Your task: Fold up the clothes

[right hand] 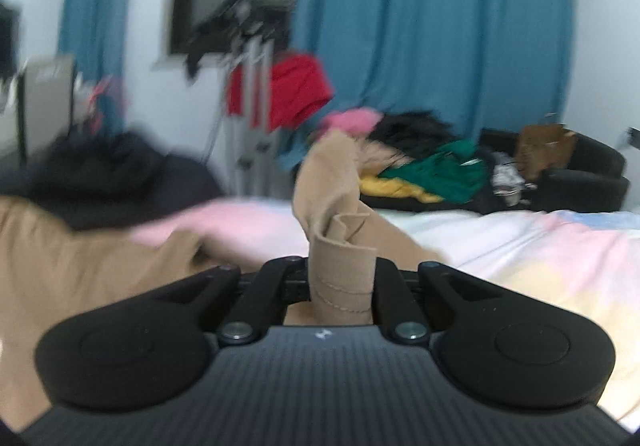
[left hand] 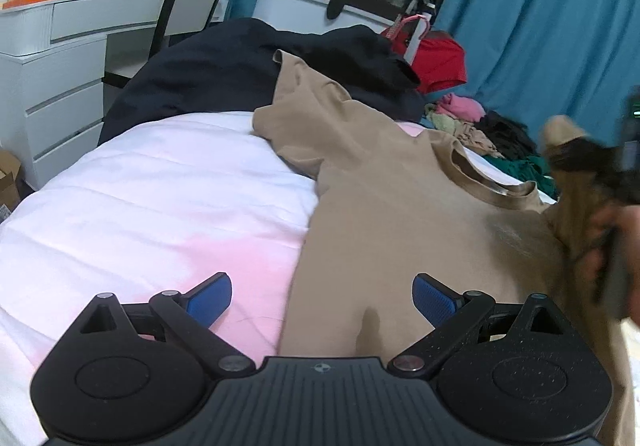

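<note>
A tan T-shirt [left hand: 384,206] lies spread on the pale pink and white bed [left hand: 160,198], its collar toward the right. My left gripper [left hand: 322,300] hovers open over the shirt's near edge, nothing between its blue pads [left hand: 212,298]. In the right wrist view my right gripper [right hand: 342,282] is shut on a hemmed sleeve of the tan T-shirt [right hand: 340,246], lifted off the bed with cloth bunched above the jaws. That gripper shows blurred at the right edge of the left wrist view, with tan cloth hanging from it [left hand: 576,206].
A dark garment [left hand: 248,74] lies at the far side of the bed. A heap of coloured clothes [right hand: 424,166] sits far right, by a red garment on a rack [right hand: 296,90]. White drawers [left hand: 52,86] and a chair stand left. Blue curtains [right hand: 432,26] hang behind.
</note>
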Demonstrator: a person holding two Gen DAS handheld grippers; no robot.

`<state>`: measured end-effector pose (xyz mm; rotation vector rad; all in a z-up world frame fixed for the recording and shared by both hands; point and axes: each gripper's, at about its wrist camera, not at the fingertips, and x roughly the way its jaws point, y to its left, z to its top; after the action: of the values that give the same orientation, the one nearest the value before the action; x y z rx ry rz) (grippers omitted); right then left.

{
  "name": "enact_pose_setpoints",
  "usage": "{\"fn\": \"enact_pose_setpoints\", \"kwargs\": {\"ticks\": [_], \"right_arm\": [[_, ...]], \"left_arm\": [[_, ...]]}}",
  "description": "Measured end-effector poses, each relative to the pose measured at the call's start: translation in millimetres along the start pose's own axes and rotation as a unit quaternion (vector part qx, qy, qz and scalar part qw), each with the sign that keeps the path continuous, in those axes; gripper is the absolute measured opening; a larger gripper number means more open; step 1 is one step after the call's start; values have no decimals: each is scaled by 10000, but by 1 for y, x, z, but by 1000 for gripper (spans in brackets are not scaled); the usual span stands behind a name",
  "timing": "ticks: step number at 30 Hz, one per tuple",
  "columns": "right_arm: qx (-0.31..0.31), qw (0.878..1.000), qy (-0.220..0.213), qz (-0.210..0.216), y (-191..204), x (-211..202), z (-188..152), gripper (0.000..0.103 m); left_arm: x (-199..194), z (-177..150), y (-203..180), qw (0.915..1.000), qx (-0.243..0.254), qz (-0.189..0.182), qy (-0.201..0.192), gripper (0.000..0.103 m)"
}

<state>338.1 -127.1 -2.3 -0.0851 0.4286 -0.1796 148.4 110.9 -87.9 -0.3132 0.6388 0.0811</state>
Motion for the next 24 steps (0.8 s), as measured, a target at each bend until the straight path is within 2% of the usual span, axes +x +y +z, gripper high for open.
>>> {"fn": "enact_pose_setpoints", "kwargs": {"ticks": [5,6,7,9,10,13,16,21,24], "right_arm": [[-219,9985,494,29,35,30,-22,10],[-109,9984,547,106,33,32,-23,16],[33,9981,589,201,29,33,-24,25],[286,9969,595,431,21,29,-24,76],[389,9961,537,576,16,23,-24,82],[704,9922,379,959,5,0,-21,83],[984,9884,355,1102,-7,-34,-20,83],[1431,9791,357,1397,-49,-118,-34,83],[1462,9799,284,1331,-73,-182,-53,83]], "left_arm": [[8,-2,-4,9999,159,32,-28,98],[10,-3,-5,9998,184,30,-26,98],[12,-3,-6,9998,208,28,-25,98],[16,-4,-9,9997,261,21,-20,98],[17,-5,-11,9996,288,17,-17,98],[21,-7,-18,9992,405,12,-35,98],[18,-9,-25,9984,557,28,-95,98],[7,-10,-34,9968,753,1,-254,98],[-3,-8,-34,9959,825,-2,-377,99]]}}
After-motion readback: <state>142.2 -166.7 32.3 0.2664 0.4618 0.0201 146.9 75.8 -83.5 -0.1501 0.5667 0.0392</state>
